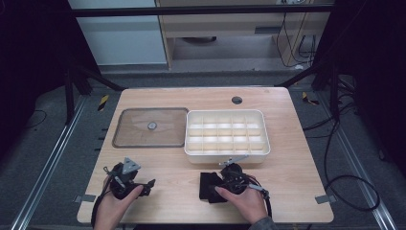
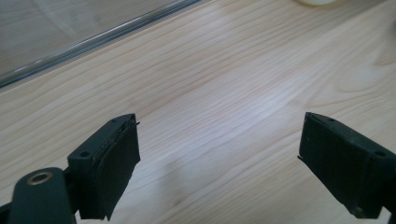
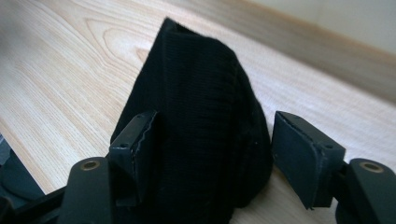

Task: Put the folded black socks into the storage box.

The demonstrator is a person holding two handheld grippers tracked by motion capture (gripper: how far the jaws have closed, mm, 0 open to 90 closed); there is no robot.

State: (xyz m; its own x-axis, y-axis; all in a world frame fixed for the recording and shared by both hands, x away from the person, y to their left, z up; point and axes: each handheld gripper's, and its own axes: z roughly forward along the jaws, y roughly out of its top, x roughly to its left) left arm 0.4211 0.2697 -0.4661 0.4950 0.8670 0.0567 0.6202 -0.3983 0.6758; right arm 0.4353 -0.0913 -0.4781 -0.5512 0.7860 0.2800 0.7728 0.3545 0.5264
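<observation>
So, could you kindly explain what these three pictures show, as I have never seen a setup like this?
A person sits at a wooden table with a hand-held claw in each hand. The high view looks down from above: the left claw sits at the near left, the right claw near the middle. The other two pictures come from cameras riding on the claws. On the table lie a clear lid and a white divided box, its compartments apparently empty. The left claw is open over bare wood. The right claw's jaws straddle a black fabric piece, not yet squeezing it.
</observation>
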